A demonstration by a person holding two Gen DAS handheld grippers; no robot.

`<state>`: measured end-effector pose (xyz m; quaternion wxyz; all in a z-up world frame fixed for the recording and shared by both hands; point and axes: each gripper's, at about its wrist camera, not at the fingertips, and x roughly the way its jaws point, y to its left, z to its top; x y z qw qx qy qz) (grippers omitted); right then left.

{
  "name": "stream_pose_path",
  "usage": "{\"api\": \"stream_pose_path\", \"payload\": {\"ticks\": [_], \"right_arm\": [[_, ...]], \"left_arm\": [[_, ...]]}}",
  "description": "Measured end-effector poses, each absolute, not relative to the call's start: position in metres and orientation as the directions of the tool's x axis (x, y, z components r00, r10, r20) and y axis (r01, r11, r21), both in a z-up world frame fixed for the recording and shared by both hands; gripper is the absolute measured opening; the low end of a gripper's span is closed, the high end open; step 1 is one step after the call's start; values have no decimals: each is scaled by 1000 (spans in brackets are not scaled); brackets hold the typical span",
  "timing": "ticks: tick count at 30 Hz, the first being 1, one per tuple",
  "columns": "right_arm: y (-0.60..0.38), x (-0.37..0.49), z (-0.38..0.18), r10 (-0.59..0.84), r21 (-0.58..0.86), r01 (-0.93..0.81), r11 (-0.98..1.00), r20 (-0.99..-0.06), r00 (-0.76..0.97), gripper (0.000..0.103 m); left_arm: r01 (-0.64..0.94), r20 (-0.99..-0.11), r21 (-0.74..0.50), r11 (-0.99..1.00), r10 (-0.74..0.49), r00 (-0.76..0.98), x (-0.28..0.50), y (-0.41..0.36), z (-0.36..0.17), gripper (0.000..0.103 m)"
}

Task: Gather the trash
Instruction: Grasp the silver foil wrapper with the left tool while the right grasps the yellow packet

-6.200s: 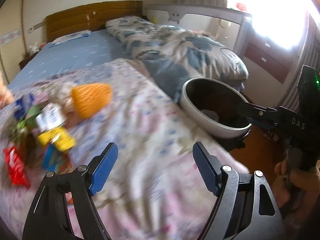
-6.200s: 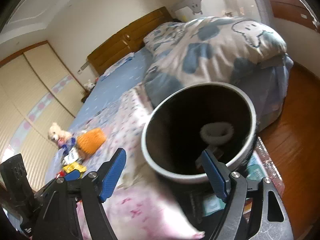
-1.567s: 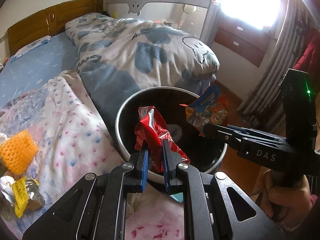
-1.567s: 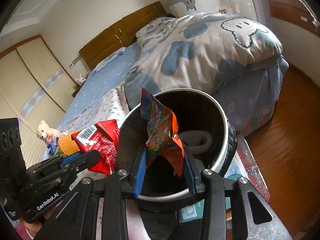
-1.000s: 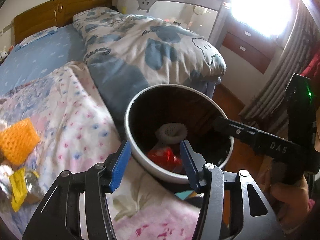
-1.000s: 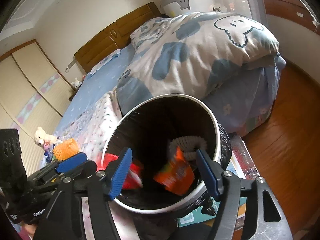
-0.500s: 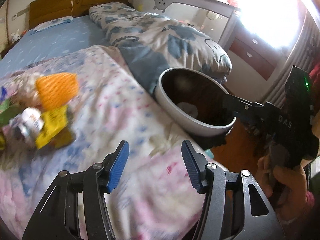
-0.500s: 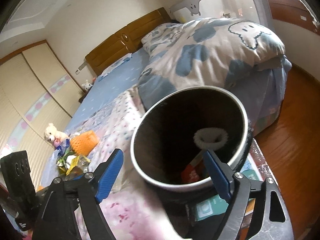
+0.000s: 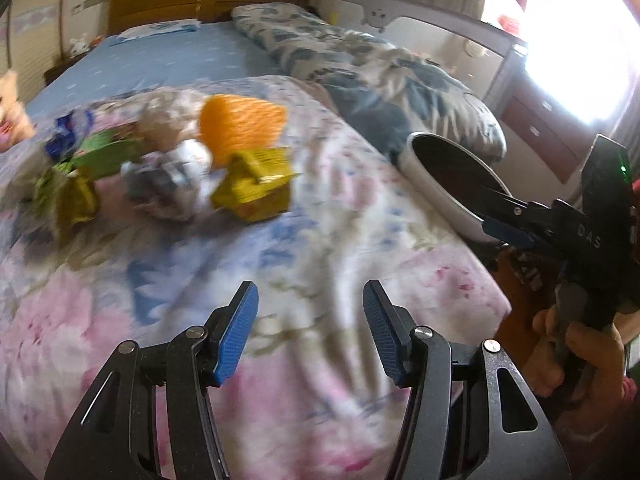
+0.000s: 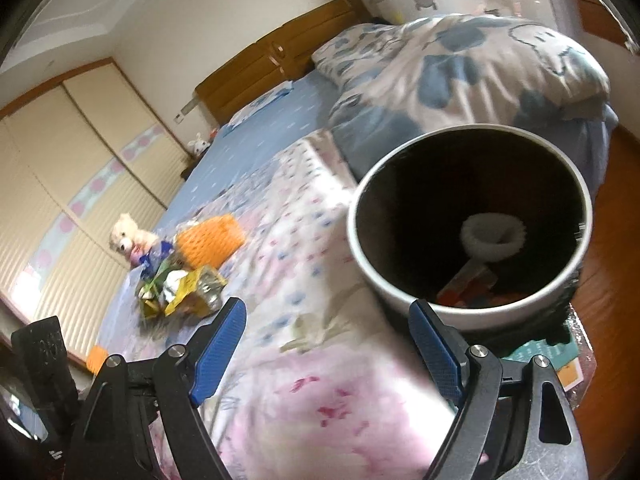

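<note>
The left gripper (image 9: 310,332) is hanging over the flowered bedspread (image 9: 320,216) with its jaws apart and nothing between them. The right gripper (image 10: 326,346) is hovering near the bin (image 10: 472,312) (white rim, dark inside, wrappers at the bottom); its jaws have just been opening and are gaping wide, empty. The remaining trash pile (image 9: 168,172) is lying on the bed beside an orange mesh thing (image 9: 242,126).

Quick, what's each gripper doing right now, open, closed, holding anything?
Left gripper: open, holding nothing, above the bedspread.
Right gripper: open, jaws just widened, nothing between them.
</note>
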<state>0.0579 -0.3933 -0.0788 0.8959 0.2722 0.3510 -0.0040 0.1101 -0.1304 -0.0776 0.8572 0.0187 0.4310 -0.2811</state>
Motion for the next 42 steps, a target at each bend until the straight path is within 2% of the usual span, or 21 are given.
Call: {"api": "stream_pose_path", "payload": {"ticks": [16, 33, 36, 39, 40, 42], "right_arm": [[-314, 87, -85, 307, 488, 66, 871, -643, 701, 85], [-276, 136, -84, 388, 516, -19, 857, -620, 682, 83], [-275, 147, -91, 409, 538, -20, 843, -615, 674, 74], [-275, 159, -99, 426, 548, -20, 836, -625, 654, 45], [-276, 162, -102, 435, 554, -23, 832, -626, 647, 30], [-279, 163, -106, 444, 564, -22, 825, -624, 643, 23]], "left_arm": [[324, -762, -227, 918, -375, 528, 135, -56, -85, 55], [305, -758, -213, 928, -355, 548, 176, -55, -78, 55], [311, -760, -215, 926, -358, 542, 184, -64, -78, 55], [316, -763, -201, 927, -351, 543, 192, -75, -81, 55], [317, -765, -200, 927, -350, 541, 195, -78, -82, 55], [313, -769, -199, 928, -346, 537, 201, -83, -85, 55]]}}
